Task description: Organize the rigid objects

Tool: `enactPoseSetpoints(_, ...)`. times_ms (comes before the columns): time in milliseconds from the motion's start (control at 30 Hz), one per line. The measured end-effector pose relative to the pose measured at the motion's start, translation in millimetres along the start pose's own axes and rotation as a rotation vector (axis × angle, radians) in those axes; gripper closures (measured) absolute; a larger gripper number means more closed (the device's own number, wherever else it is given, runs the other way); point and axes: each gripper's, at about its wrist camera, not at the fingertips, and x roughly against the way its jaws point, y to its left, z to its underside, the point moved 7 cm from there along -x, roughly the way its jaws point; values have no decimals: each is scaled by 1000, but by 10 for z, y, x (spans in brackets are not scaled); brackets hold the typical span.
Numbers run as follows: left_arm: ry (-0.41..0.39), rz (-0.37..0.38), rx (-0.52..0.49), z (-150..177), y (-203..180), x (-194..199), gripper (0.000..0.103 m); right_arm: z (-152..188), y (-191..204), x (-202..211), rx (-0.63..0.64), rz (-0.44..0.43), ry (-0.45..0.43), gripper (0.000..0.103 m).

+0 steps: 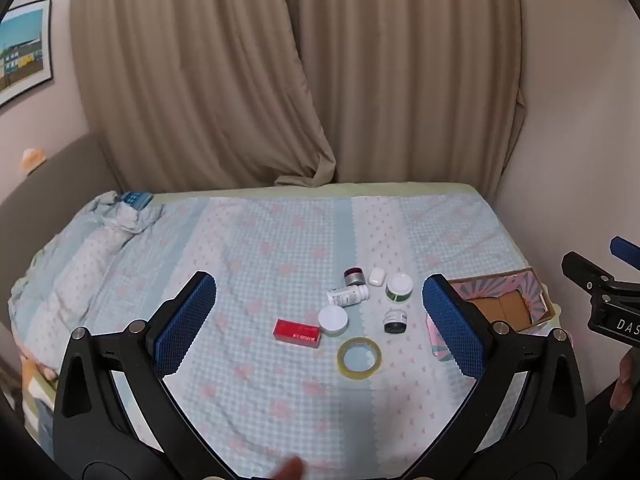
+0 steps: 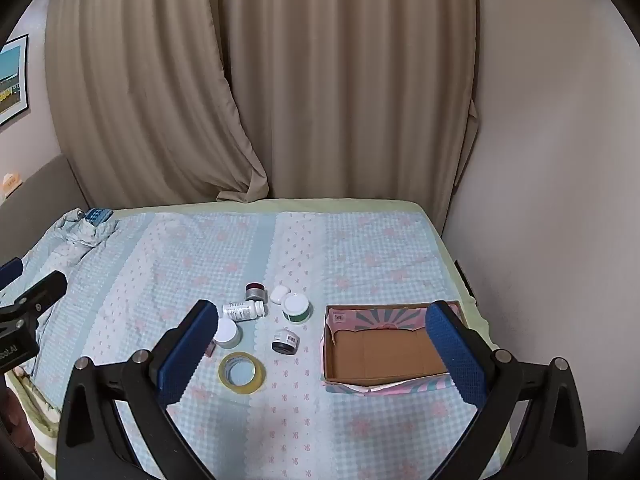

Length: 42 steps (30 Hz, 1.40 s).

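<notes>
Small rigid objects lie grouped on the bed: a red box (image 1: pixel 297 333), a tape roll (image 1: pixel 359 357) (image 2: pixel 241 372), a white-lidded jar (image 1: pixel 333 319) (image 2: pixel 226 332), a white pill bottle on its side (image 1: pixel 347 294) (image 2: pixel 244 311), a silver jar (image 1: pixel 354 276) (image 2: pixel 255 291), a white earbud case (image 1: pixel 377 276) (image 2: pixel 279 294), a green jar (image 1: pixel 399 287) (image 2: pixel 296 307) and a small black jar (image 1: pixel 394 321) (image 2: pixel 285 341). An open cardboard box (image 2: pixel 384 354) (image 1: pixel 505 304) sits to their right, with nothing in it. My left gripper (image 1: pixel 320 324) and right gripper (image 2: pixel 322 354) are open, held above the bed, holding nothing.
The bed (image 2: pixel 360 248) has a blue and pink checked cover. A crumpled quilt (image 1: pixel 92 248) and a blue object (image 1: pixel 136 198) lie at the far left. Curtains (image 2: pixel 280 80) hang behind; a wall (image 2: pixel 560 160) runs close on the right.
</notes>
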Motion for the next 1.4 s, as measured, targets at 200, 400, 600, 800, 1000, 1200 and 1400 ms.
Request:
enactPoseSetpoints(200,-20,5,-1,-3,-36,-16,0,20,33,36,4,6,-10,0)
enactPoseSetpoints(400,-38,43,-4,22,-81,-7,0,-27,-94,-20,-7,-2,-7,0)
enactPoseSetpoints(600,-53,45,0,25,-123,16,0,-119,-48,15,-3,2,-17,0)
enactPoseSetpoints(800,-60,45,-3,-11,-106,10,0,-90,-53,17,-7,-5,-25,0)
enactPoseSetpoints(1000,-52,34,12,1,-61,4,0,-152,-25,-8,-1,-12,-16,0)
enactPoseSetpoints(1200,-42,23,33,14,-18,-10,0,-168,39,-51,14,-18,-14,0)
enactPoseSetpoints(1400,-39,7,33,-23,2,-11,0,-163,98,-92,14,-45,-21,0)
